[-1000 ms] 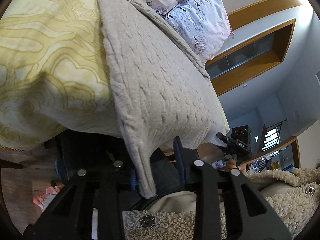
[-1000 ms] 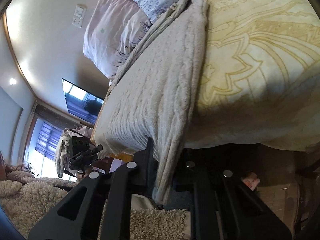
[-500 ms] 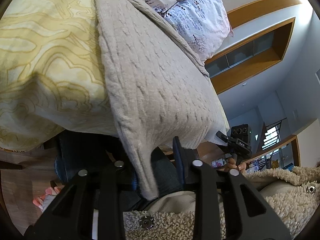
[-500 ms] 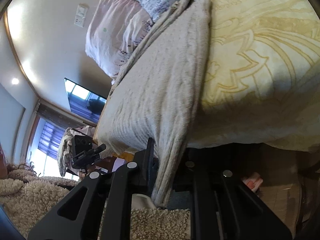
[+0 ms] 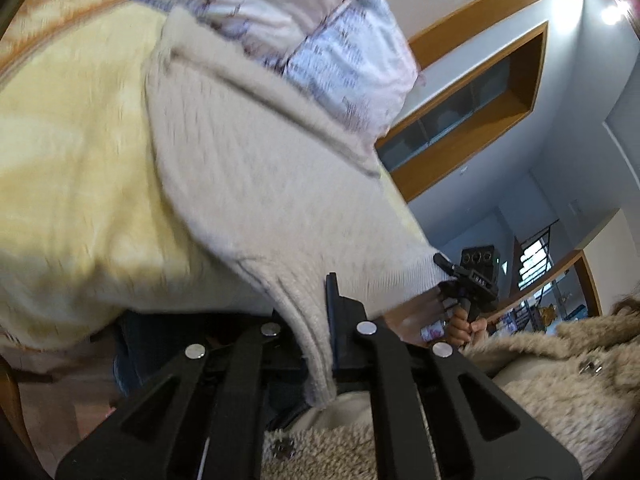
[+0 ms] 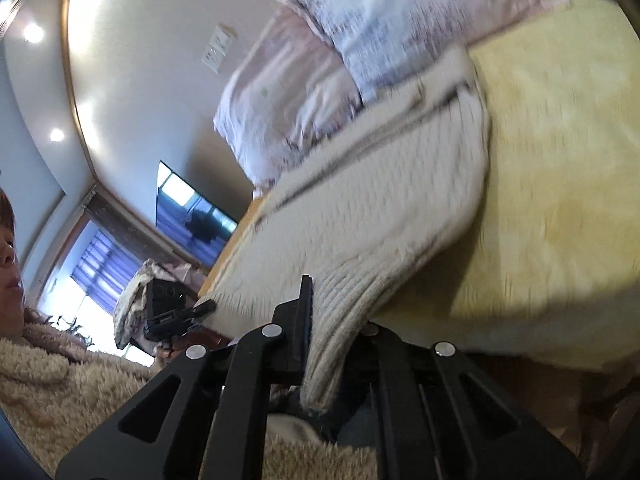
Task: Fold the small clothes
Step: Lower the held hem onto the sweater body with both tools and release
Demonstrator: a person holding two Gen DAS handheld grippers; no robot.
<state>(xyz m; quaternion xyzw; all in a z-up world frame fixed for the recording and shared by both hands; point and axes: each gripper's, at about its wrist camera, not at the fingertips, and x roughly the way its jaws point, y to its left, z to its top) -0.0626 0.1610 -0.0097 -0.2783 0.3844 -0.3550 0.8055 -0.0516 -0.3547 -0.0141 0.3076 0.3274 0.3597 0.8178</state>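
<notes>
A beige cable-knit sweater (image 5: 256, 168) lies stretched over the yellow bedspread (image 5: 68, 168), its near end lifted off the bed's edge. My left gripper (image 5: 316, 320) is shut on one bottom corner of the sweater. My right gripper (image 6: 332, 328) is shut on the other bottom corner, and the sweater (image 6: 360, 216) runs from it up toward the pillows. Each gripper shows in the other's view, the right one (image 5: 472, 276) and the left one (image 6: 172, 312), pinching the hem. Both views are motion-blurred.
Floral pillows (image 5: 320, 36) lie at the head of the bed beyond the sweater's collar. The person's fleece jacket (image 5: 560, 380) is close behind the grippers. A wooden wall niche (image 5: 472, 116) and a window (image 6: 196, 212) are behind.
Both grippers have lifted and swung upward with the sweater's hem. The view now tilts toward the pillows, and the near part of the sweater is raised off the bed.
</notes>
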